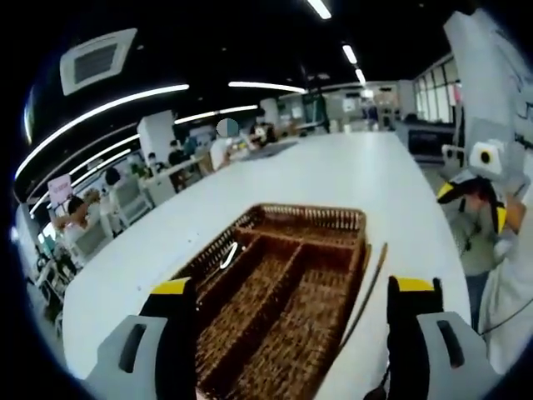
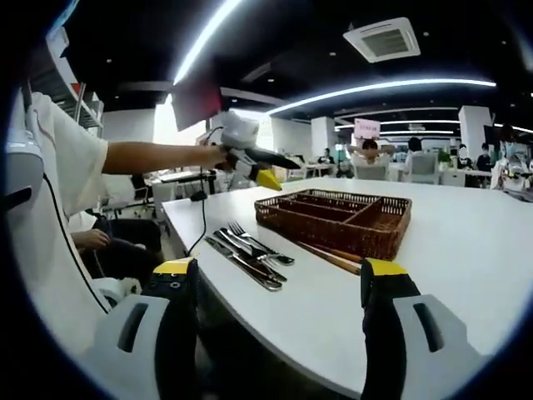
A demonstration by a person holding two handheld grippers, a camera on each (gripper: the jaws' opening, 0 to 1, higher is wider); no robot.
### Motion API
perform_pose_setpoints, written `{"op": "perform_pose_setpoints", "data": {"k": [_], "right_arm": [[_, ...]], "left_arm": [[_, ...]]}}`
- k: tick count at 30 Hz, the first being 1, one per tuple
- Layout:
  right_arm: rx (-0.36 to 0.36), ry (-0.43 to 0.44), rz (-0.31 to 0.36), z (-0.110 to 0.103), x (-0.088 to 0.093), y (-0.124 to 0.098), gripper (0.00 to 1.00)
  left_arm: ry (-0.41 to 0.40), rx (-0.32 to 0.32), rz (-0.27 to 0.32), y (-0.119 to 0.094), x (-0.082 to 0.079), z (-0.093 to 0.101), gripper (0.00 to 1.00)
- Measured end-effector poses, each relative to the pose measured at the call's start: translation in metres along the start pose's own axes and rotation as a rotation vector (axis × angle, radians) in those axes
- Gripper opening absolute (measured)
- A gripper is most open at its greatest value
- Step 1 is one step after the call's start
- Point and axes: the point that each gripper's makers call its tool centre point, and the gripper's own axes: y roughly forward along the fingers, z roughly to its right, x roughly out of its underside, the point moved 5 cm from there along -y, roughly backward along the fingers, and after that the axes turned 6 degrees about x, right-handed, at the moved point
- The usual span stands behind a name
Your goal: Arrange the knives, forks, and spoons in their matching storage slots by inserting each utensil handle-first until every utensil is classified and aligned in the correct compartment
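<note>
Wicker tray (image 1: 287, 283), divided into compartments, on white table (image 1: 350, 175); one pale utensil (image 1: 228, 255) lies in its left slot. My left gripper (image 1: 291, 333) hovers above tray, jaws spread, nothing between. My right gripper (image 2: 279, 321): jaws spread, holding nothing. Cutlery pile (image 2: 248, 250) and chopsticks (image 2: 329, 257) beside tray, on table.

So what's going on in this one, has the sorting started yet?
Not really. A person holds a claw in each hand over a white table. The left claw hangs open above the wicker tray, which holds one utensil in its left slot. The right claw is open too, facing the pile of cutlery lying beside the tray, along with chopsticks. Neither claw holds anything.
</note>
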Motion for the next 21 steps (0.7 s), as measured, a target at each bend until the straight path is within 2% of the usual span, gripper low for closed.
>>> {"op": "perform_pose_setpoints", "data": {"k": [8, 21], "right_arm": [[-0.013, -0.01, -0.008, -0.004, 0.001, -0.002, 0.82], [-0.016, -0.01, -0.02, -0.005, 0.003, -0.004, 0.81]], "left_arm": [[0.008, -0.007, 0.024, -0.011, 0.0, 0.018, 0.94], [-0.017, -0.029, 0.061, -0.021, 0.009, 0.03, 0.91]]}}
